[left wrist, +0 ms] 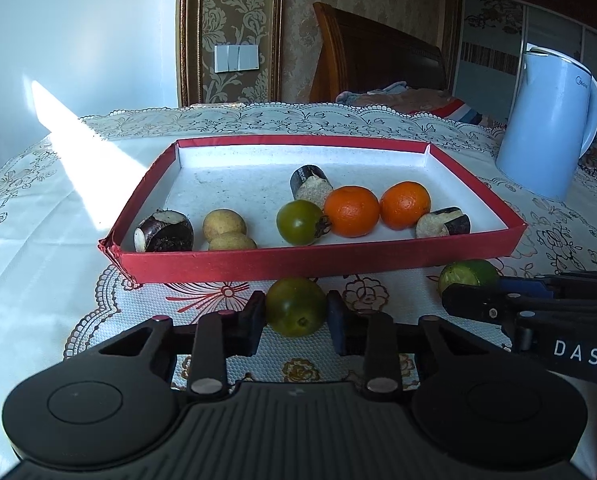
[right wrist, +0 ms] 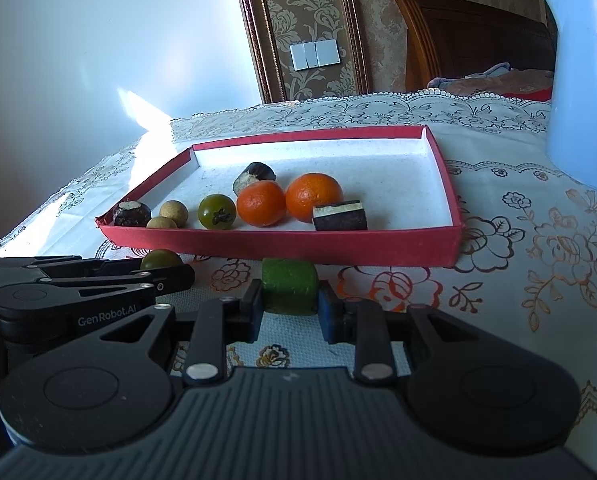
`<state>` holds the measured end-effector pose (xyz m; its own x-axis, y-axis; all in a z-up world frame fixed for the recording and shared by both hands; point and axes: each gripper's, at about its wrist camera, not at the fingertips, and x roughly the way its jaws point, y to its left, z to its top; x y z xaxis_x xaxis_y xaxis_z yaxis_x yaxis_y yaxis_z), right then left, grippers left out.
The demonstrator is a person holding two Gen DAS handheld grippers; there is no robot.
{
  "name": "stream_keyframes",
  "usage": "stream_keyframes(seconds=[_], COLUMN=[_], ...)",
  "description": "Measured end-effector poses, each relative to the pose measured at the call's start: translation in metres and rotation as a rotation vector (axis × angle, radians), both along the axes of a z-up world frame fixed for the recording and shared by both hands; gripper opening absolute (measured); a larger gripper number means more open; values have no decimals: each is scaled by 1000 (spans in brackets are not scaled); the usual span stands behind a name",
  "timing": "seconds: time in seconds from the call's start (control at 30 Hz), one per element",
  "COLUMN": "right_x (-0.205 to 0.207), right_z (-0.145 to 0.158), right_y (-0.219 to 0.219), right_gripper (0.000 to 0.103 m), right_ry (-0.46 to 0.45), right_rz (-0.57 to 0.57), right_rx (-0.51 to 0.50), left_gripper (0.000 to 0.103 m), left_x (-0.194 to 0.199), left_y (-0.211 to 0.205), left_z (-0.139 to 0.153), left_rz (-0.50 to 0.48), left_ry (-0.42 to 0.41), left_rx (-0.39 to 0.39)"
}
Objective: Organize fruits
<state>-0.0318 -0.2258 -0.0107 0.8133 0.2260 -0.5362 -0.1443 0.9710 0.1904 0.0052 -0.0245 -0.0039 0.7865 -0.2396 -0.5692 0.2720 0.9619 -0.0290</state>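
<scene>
The red tray (left wrist: 314, 266) is the landmark on the lace-covered tabletop (left wrist: 38, 240), its near wall facing both claws. The blue kettle (left wrist: 546, 136) stands behind the tray's right corner. Inside the tray, near the front wall, lie 2 oranges (left wrist: 351, 211), 1 green tomato (left wrist: 298, 222) and smaller pieces (already sorted, I judge). Just before the tray, the left claw (left wrist: 295, 316) pinches a green tomato (left wrist: 295, 306), and the right claw (right wrist: 289, 302) pinches a green fruit chunk (right wrist: 289, 286), likely both bound for the tray.
</scene>
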Motion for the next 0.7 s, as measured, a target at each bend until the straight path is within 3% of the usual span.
stream_keyframes(seconds=[0.3,0.7], right_x=[-4,-5], right_z=[4,6], right_y=[8,31], right_gripper=[27,27], right_ry=[-24,-39], right_rz=[-26,-32], right_rx=[-52,-93], left_gripper=[32,32], left_x=[-9,-8], left_y=[-5,9], left_z=[6,8], left_rz=[73,172], left_ry=[-66,-93], left_rx=[39,-16])
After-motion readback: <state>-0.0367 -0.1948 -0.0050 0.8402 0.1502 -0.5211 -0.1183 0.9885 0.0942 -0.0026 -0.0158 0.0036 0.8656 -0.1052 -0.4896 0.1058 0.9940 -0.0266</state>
